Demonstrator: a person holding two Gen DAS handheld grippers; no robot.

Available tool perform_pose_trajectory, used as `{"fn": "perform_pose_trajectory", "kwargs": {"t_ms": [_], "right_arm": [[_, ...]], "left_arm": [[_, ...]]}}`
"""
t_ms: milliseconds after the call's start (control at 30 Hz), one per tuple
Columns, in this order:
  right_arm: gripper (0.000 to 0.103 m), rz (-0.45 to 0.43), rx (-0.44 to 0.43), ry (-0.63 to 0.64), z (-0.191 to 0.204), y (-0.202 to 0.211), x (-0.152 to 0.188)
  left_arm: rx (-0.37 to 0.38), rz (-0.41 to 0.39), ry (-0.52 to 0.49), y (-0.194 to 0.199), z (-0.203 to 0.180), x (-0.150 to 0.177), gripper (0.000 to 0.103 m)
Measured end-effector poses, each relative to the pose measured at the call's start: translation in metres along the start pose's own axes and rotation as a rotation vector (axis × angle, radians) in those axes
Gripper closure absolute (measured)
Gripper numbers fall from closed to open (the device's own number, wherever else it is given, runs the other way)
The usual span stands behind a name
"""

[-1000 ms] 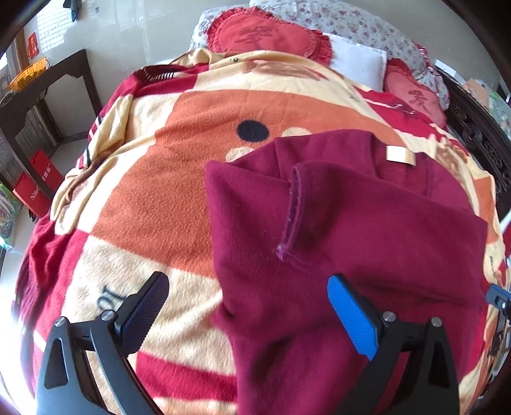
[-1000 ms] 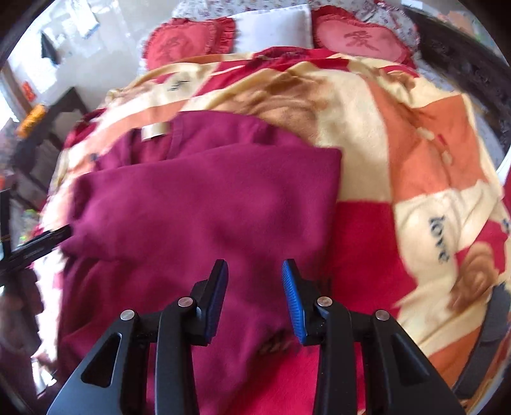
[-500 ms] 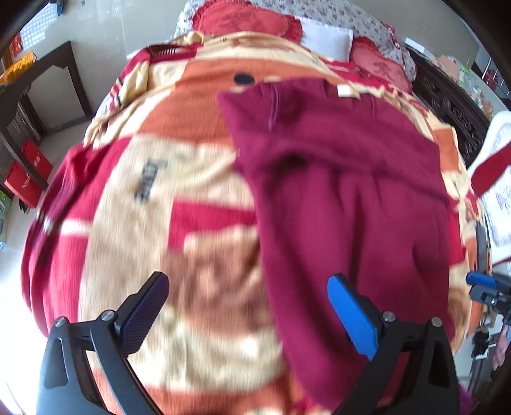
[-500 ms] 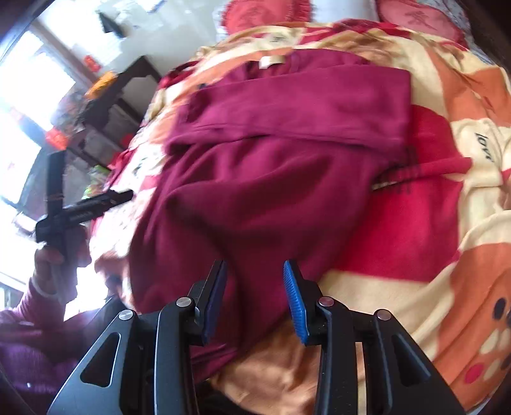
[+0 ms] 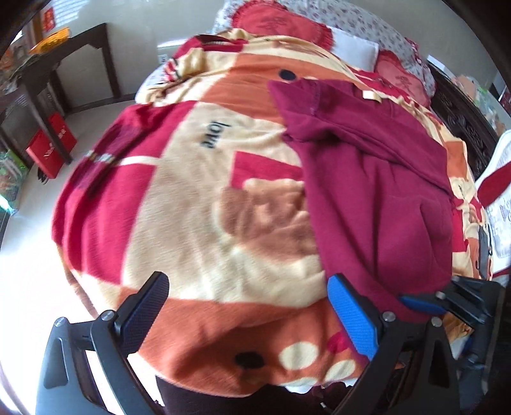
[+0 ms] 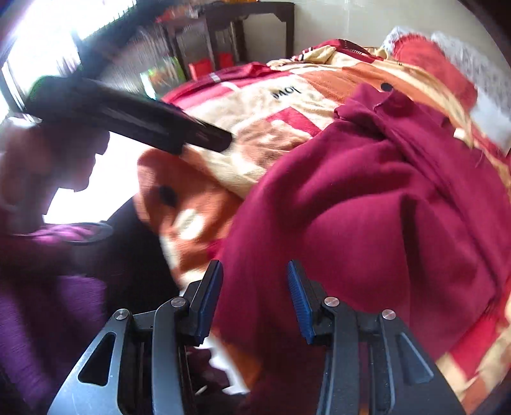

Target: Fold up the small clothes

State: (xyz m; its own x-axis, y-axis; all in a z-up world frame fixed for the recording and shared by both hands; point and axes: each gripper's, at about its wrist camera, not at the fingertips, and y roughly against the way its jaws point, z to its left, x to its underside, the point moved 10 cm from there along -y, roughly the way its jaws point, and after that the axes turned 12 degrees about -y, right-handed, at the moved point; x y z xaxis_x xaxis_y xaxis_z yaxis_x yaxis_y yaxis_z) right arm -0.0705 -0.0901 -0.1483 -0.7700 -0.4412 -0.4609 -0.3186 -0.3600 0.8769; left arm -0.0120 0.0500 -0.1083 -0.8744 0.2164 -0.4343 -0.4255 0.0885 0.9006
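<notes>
In the left wrist view we see the maroon sweater [image 5: 377, 191] spread down the right half of the frame, lying on a fleece blanket [image 5: 198, 204] patterned in red, orange and cream with the word "love" printed on it. The sweater's top part is folded across itself near the upper right, where a pale neck label [image 5: 368, 95] shows. Its lower hem reaches the bed's near edge at the lower right.

Our left gripper [image 5: 249, 316] fills the bottom of that frame, jaws spread wide with nothing between them but blanket below; its blue pad sits just beside the sweater's hem. At the far right edge of the frame the right gripper [image 5: 447, 301] shows from the side, close to the hem.

In the right wrist view, the right gripper [image 6: 254, 300] is at the bottom centre, its jaws partly apart and just opened further, with sweater [image 6: 367, 217] cloth seen between the pads but not pinched. The left gripper [image 6: 137, 121] crosses the upper left as a dark blurred bar, above a purple sleeve [image 6: 48, 281] at the lower left.

Red heart-shaped cushions [image 5: 281, 24] lie at the top of the left wrist frame, and a dark wooden side table [image 5: 41, 83] stands at upper left.
</notes>
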Motion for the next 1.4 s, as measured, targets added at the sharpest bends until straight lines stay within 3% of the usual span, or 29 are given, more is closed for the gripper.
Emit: {"fn": "perform_pose_trajectory", "kwargs": {"t_ms": [33,67,100,333,433,467,533,600,700,800,933,1100,1267,1400], "right_arm": [[0.081,0.011,0.016,0.007,0.000,-0.010,0.000],[0.088,0.040,0.002,-0.009,-0.001,-0.022,0.002],[0.102,0.053,-0.016,-0.028,-0.004,-0.025,0.004],[0.103,-0.039,-0.351,-0.269,0.004,0.004,-0.037],[0.102,-0.030,-0.400,-0.323,0.008,-0.014,-0.047],[0.097,0.014,-0.403,-0.363,0.008,-0.027,-0.046],[0.097,0.086,-0.413,-0.419,0.009,-0.035,-0.039],[0.096,0.049,-0.419,-0.410,0.004,-0.015,-0.035],[0.092,-0.016,-0.337,-0.406,-0.023,0.029,-0.016],[0.090,-0.010,-0.263,-0.487,-0.061,0.058,0.019],[0.090,0.088,-0.172,-0.571,-0.088,0.067,0.082],[0.090,0.113,-0.236,-0.656,-0.083,0.054,0.113],[0.090,0.123,-0.212,-0.711,-0.084,0.034,0.123],[0.090,0.084,-0.293,-0.755,-0.080,0.030,0.116]], "left_arm": [[-0.005,-0.005,0.011,0.004,0.006,0.004,0.001],[-0.007,-0.006,0.017,0.006,0.009,0.005,0.001],[-0.009,-0.007,0.026,0.009,0.014,0.008,0.001],[-0.002,-0.016,0.102,0.026,0.038,0.027,0.001],[0.007,-0.023,0.126,0.029,0.040,0.028,0.001],[0.013,-0.022,0.128,0.029,0.039,0.028,0.001],[0.030,-0.019,0.123,0.028,0.033,0.029,0.001],[0.054,-0.006,0.103,0.024,0.022,0.033,0.001],[0.089,0.018,0.066,0.017,0.002,0.041,0.002],[0.117,0.032,0.028,0.011,-0.017,0.047,0.002],[0.122,0.068,-0.025,-0.002,-0.035,0.057,0.002],[0.122,0.096,-0.024,-0.015,-0.041,0.065,0.002],[0.123,0.092,-0.012,-0.018,-0.042,0.063,0.002],[0.116,0.101,-0.009,-0.021,-0.042,0.065,0.002]]}}
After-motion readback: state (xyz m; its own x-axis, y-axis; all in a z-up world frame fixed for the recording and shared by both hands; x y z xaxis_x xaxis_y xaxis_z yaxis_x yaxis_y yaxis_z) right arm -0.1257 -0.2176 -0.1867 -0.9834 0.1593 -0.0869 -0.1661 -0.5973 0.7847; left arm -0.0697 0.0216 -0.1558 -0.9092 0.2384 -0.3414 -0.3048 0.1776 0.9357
